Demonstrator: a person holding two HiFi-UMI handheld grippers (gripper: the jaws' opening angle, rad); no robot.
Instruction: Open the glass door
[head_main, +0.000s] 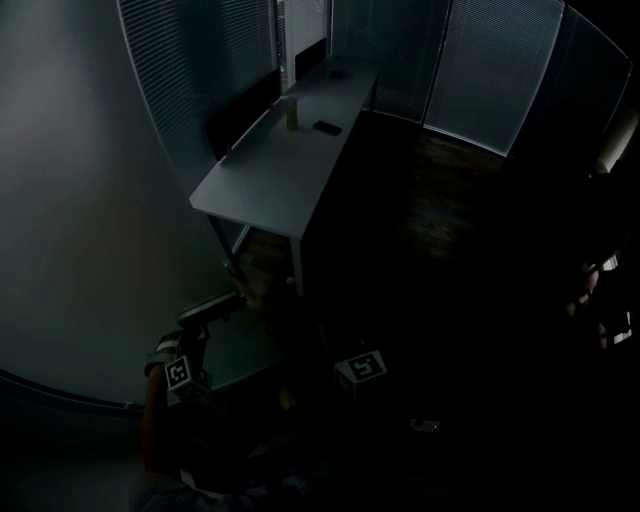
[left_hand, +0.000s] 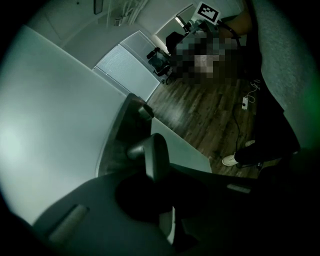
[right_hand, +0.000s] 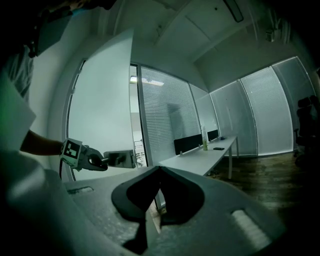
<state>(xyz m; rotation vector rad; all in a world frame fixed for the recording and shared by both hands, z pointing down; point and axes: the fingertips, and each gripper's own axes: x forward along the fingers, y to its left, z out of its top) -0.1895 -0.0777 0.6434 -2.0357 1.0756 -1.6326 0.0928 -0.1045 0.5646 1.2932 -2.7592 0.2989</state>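
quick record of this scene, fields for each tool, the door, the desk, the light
left tool: shut on door handle
right tool: jaws together, nothing between them, apart from the door
glass door: frosted, seems ajar
desk: white, with a bottle and a dark phone on top
lighting: dim

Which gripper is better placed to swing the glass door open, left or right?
Left. The left gripper is shut on the door handle, while the right gripper is closed on nothing, clear of the glass door.
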